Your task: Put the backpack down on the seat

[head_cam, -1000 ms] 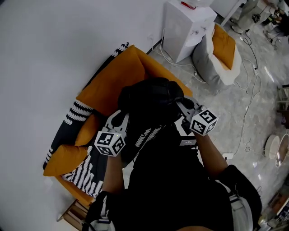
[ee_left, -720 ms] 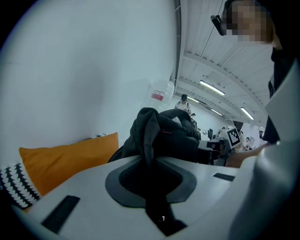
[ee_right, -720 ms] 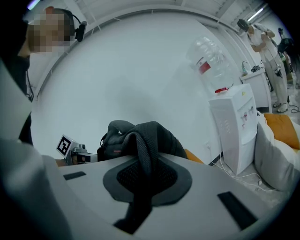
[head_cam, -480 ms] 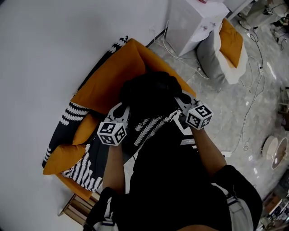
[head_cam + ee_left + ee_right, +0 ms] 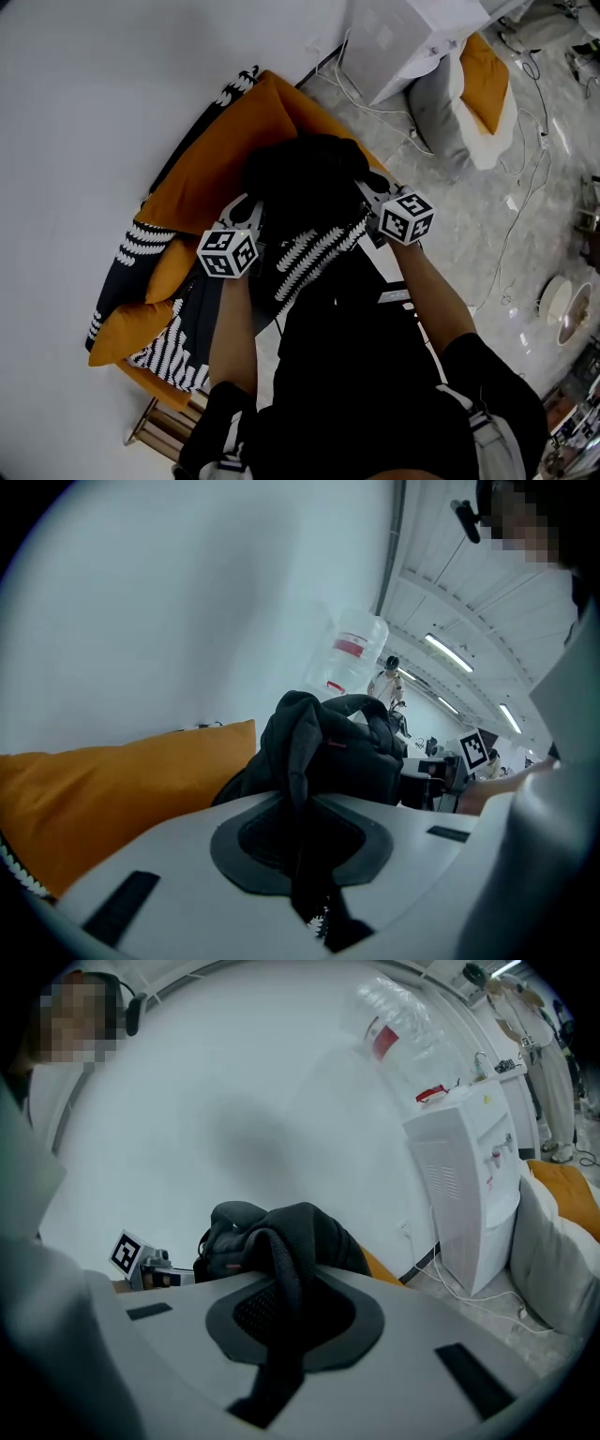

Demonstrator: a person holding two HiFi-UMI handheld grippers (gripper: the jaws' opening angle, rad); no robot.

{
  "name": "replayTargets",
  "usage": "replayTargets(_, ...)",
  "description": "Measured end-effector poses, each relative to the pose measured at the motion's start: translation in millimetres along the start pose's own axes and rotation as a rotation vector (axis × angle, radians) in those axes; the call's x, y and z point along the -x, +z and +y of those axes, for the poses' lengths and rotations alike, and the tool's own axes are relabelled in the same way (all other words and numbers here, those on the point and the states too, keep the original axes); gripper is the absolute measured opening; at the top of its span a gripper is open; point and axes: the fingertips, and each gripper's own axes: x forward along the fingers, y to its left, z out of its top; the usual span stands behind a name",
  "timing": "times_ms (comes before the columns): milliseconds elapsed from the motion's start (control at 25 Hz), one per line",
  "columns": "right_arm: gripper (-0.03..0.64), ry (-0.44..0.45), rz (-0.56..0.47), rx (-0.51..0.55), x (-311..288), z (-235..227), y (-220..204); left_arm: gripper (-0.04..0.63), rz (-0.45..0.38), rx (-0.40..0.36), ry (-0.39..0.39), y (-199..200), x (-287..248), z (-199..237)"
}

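Note:
A black backpack [image 5: 305,183] hangs over the orange seat [image 5: 220,155] by the white wall. My left gripper [image 5: 246,214] is shut on one of its black straps [image 5: 302,874] at the bag's left side. My right gripper [image 5: 368,194] is shut on a mesh-lined strap [image 5: 279,1335] at its right side. In the left gripper view the backpack [image 5: 330,747] bulges just beyond the left gripper [image 5: 298,829], with the orange backrest [image 5: 112,780] to its left. In the right gripper view the backpack [image 5: 272,1230] rises right over the right gripper [image 5: 286,1309]. Whether the bag's bottom touches the seat is hidden.
A black-and-white patterned blanket [image 5: 173,352] and an orange cushion [image 5: 127,328] lie on the seat's near end. A white water dispenser [image 5: 412,37] and a grey-and-orange beanbag [image 5: 464,94] stand to the right. Cables [image 5: 525,187] trail over the marble floor.
Both grippers have carried the backpack a little farther over the orange seat, towards its backrest. Their hold on the straps is unchanged.

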Motion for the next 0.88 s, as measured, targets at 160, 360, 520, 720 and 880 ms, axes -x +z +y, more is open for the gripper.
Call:
replayTargets(160, 0.048, -0.046, 0.023, 0.008, -20.8, -17.8, 3.3, 0.052, 0.021, -0.007, 0.02, 3.7, -16.7, 12.4)
replayTargets(360, 0.048, -0.095, 0.054, 0.01, -44.3, -36.0, 5.9, 0.052, 0.029, -0.003, 0.035, 8.2, -33.5, 25.1)
replayTargets(520, 0.048, -0.107, 0.075, 0.033, -65.0, -50.7, 9.7, 0.052, 0.041, -0.008, 0.044, 12.6, -46.6, 34.2)
replayTargets(720, 0.048, -0.134, 0.111, 0.047, -86.9, -71.4, 11.6, 0.052, 0.055, 0.004, 0.058, 17.8, -62.8, 43.9)
replayTargets(880, 0.048, -0.16, 0.137, 0.073, -103.5, -87.5, 10.2, 0.054, 0.062, 0.033, 0.094, 20.3, -76.6, 53.8)
